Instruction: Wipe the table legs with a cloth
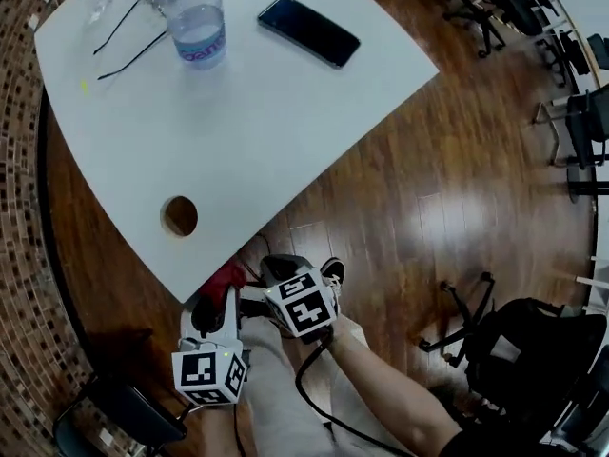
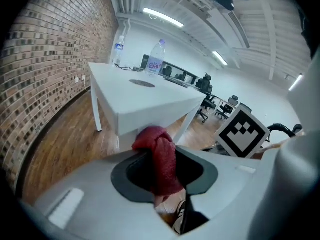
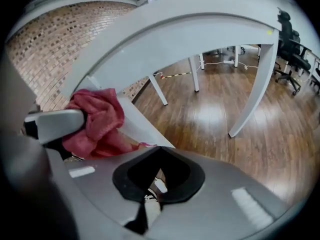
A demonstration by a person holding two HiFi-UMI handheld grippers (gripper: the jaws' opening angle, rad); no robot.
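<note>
The big white table (image 1: 238, 112) is standing just in front of both claws, a little above them. One white table leg (image 3: 137, 126) is going down right past the left claw, very near the cloth. Another leg (image 3: 262, 84) is standing well apart, far ahead of the right claw.

The left claw (image 2: 160, 169) is squeezing tight on the red cloth (image 2: 159, 159) - the cloth is bunching up between its two jaws and poking out past the tips. The right claw (image 3: 155, 176) is sitting just beside the left one. Its jaws are pressing together with nothing in them.

I think the job right now is getting the cloth onto the near leg. To do it well, the left claw should be keeping its squeeze tight so the cloth is not slipping out. It should be pushing the soft bunch flat on the leg, not the hard tips. Then it should be rubbing along the whole leg and going round every side - not just the front. The right claw should be staying out of the way. Go gently, because a water bottle (image 1: 195, 22) and a phone (image 1: 308, 30) are lying on the table top, far ahead of the claws, and a bump could be knocking the bottle over.
</note>
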